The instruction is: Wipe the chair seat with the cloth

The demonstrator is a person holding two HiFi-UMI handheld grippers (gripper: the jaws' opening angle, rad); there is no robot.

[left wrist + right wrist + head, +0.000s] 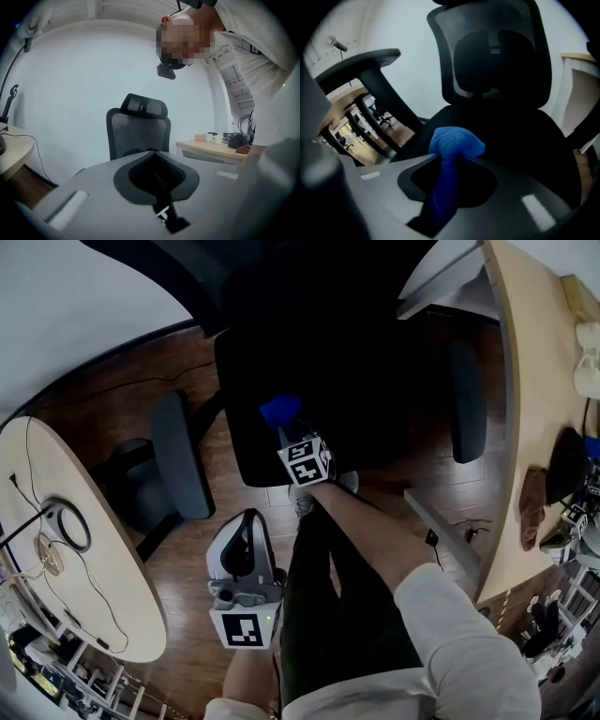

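The black chair seat (319, 371) lies straight ahead of me in the head view. A blue cloth (279, 411) rests on the seat's near left part, and my right gripper (284, 430) is shut on it. In the right gripper view the cloth (454, 143) bunches out past the jaws, just over the seat (520, 140), with the mesh backrest (497, 51) beyond. My left gripper (246, 526) hangs back by my leg, off the chair. Its jaws (154, 157) are shut with nothing in them and point toward the chair's backrest (138, 129).
Grey armrests stand on either side of the seat, one on the left (183, 460) and one on the right (466, 401). A round table (89, 577) with cables is at the left. A long desk (525, 381) with a dark bag (565, 465) runs along the right.
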